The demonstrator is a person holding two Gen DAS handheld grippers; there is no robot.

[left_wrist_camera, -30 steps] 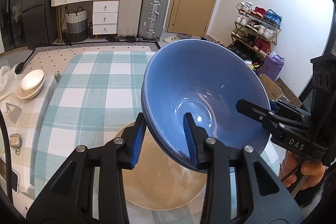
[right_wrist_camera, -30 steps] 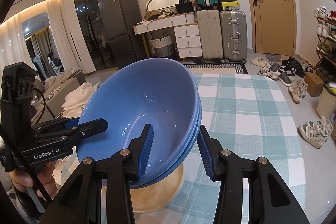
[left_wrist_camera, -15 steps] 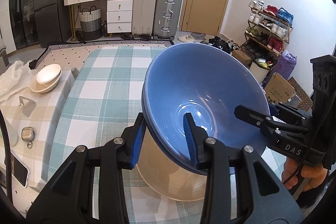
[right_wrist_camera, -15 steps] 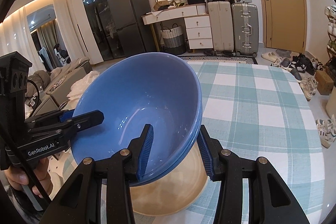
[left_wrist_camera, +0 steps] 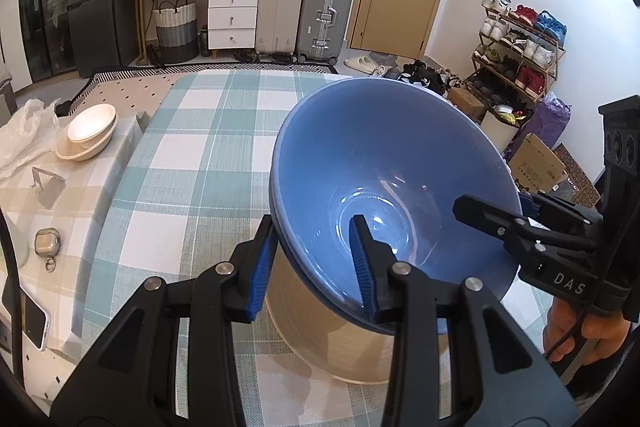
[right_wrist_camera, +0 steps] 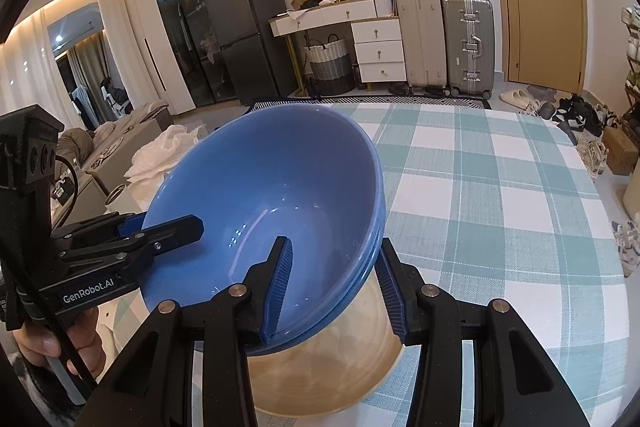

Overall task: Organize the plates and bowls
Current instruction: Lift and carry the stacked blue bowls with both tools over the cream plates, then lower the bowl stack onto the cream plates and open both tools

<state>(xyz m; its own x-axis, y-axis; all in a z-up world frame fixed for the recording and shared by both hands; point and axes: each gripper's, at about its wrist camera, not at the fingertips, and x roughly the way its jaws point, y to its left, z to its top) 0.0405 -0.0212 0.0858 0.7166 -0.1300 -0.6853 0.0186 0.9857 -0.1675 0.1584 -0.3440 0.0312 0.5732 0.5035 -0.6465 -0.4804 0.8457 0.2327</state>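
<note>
Two nested blue bowls (left_wrist_camera: 396,187) hang tilted over a large beige bowl (left_wrist_camera: 340,339) that stands on the checked tablecloth (left_wrist_camera: 200,163). My left gripper (left_wrist_camera: 314,267) is shut on the near rim of the blue bowls, one finger inside and one outside. My right gripper (right_wrist_camera: 334,287) is shut on the opposite rim of the blue bowls (right_wrist_camera: 272,195) in the same way. The underside of the blue bowls dips into the beige bowl (right_wrist_camera: 320,367); whether they touch is hidden. Each gripper shows in the other's view, the right gripper (left_wrist_camera: 520,227) and the left gripper (right_wrist_camera: 168,231), each with a hand below.
On a side table to the left are small cream bowls (left_wrist_camera: 86,137), a metal phone stand (left_wrist_camera: 48,183), an earbud case (left_wrist_camera: 47,241) and a phone (left_wrist_camera: 34,323). A white plastic bag (right_wrist_camera: 168,151) lies beyond. Checked cloth stretches behind the bowls to the far table edge.
Both grippers have sunk with the blue bowls, which now sit lower over the beige bowl and cover most of its inside. The grips are unchanged.
</note>
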